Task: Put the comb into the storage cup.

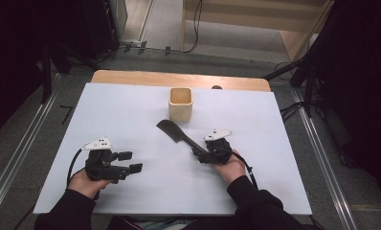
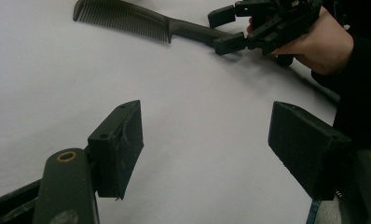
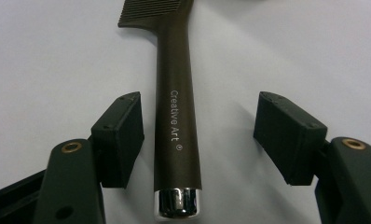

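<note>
A dark comb (image 3: 176,116) lies flat on the white table (image 1: 131,110), its handle between the parted jaws of our right gripper (image 3: 197,135), pads clear on both sides. We judge that an off-centre squeeze could roll the slim handle aside. Beyond the teeth stands a wooden cup (image 1: 180,104); our left gripper (image 2: 207,144) waits unclenched, holding nothing.
</note>
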{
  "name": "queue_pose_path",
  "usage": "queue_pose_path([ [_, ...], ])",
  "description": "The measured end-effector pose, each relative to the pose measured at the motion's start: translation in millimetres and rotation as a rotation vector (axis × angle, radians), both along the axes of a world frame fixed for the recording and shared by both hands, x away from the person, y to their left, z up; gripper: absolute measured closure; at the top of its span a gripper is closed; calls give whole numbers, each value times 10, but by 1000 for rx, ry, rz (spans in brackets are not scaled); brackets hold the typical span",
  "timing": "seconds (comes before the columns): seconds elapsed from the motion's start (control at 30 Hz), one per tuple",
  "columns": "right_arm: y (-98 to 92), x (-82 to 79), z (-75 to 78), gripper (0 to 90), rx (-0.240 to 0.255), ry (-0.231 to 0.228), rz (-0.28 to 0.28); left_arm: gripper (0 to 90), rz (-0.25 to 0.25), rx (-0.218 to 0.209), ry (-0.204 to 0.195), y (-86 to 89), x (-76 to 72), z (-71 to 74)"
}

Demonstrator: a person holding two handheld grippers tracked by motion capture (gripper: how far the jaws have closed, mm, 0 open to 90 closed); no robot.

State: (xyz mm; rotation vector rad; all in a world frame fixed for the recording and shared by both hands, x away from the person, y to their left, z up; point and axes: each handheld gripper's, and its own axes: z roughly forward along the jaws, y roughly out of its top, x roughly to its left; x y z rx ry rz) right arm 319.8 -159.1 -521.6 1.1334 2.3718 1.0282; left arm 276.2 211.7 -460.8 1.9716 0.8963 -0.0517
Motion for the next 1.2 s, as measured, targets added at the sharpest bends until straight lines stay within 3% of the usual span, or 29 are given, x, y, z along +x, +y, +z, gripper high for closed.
queue_pose_path([
  [0.13,7,-8,1,357,-4,-5,12,271,0,-1,0,-1,1,-1],
  [0.33,31,-59,4,578,-8,-34,80,271,-3,-10,2,-7,12,3],
  [0.57,0,-32,4,683,21,-10,55,271,-2,-6,0,-19,19,3],
  [0.77,0,-32,4,697,22,-10,56,271,13,-33,17,-1,52,12],
  [1.2,-16,-17,7,702,35,2,58,270,30,-11,15,3,58,25],
])
